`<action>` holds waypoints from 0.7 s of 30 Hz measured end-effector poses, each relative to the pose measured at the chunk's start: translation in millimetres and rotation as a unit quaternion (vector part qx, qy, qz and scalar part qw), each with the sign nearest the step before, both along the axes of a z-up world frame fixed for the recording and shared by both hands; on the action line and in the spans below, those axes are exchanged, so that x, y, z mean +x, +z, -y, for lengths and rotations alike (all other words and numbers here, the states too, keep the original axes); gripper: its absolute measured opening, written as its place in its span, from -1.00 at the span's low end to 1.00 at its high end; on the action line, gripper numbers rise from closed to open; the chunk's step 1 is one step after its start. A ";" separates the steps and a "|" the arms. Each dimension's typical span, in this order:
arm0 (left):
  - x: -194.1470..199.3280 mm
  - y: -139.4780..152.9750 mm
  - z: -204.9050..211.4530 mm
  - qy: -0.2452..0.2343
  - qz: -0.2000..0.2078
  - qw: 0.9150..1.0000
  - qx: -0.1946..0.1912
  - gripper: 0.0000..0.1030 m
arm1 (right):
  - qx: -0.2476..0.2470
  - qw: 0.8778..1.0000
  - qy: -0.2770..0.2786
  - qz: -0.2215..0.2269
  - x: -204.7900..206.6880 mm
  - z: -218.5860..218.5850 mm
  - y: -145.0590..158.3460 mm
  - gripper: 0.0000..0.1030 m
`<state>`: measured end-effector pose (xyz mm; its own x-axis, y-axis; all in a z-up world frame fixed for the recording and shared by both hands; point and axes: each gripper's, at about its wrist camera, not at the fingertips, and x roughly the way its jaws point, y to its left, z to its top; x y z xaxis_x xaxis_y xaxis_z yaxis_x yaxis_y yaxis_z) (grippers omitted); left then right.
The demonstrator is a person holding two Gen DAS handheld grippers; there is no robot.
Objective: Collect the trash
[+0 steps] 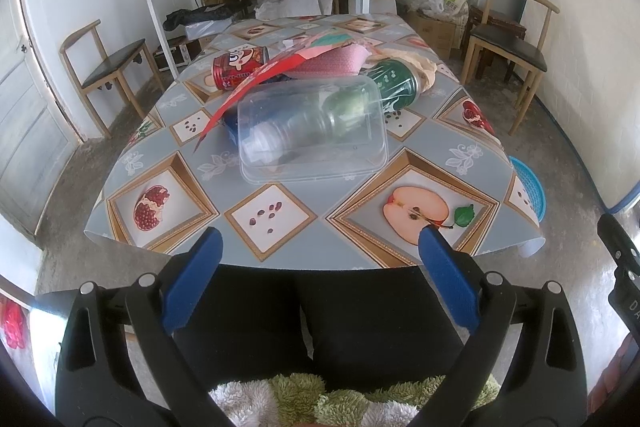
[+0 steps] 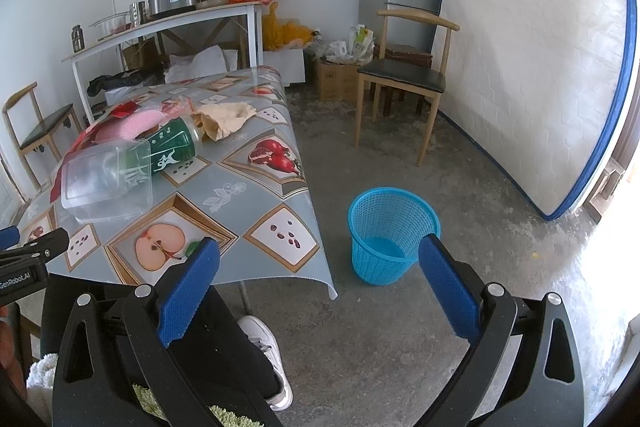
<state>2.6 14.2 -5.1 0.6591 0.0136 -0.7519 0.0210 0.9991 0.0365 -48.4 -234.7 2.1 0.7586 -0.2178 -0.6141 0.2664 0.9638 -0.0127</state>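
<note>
The trash sits in a pile in the middle of the desk (image 1: 280,227). On top is a clear plastic box (image 1: 312,131) turned upside down. Behind it lie a green can (image 1: 394,83) and a red can (image 1: 240,65), some red and pink wrappers (image 1: 320,61), and a crumpled brown paper (image 2: 224,119). Something dark blue sits under the box, but it is too blurry to tell what.

The left gripper (image 1: 320,247) is wide apart and holds nothing. It hangs at the near edge of the desk, well away from the pile. The right gripper (image 2: 320,259) is wide apart too, and empty.

A good first move would be to reach for the clear box, since it is closest and covers other things. Pinch it by one wall or its rim, not the flat top, so it does not slip.

Only the right view shows the whole blue basket (image 2: 394,235), standing on the floor beside the desk, empty. The left view just shows a bit of it. Only the left view shows the red can.
</note>
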 end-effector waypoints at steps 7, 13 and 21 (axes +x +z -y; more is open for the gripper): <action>-0.1 -0.3 -0.2 0.000 0.000 1.000 0.000 0.83 | 0.000 1.000 0.000 0.000 0.0 -0.6 -0.1 0.88; -0.1 0.1 1.7 0.000 -0.001 1.000 0.001 0.83 | 0.000 1.000 -0.001 0.000 0.1 -0.3 -0.4 0.88; 0.2 -0.1 1.2 0.000 -0.001 1.000 0.001 0.83 | 0.002 1.000 -0.001 -0.001 0.2 -0.5 -0.2 0.88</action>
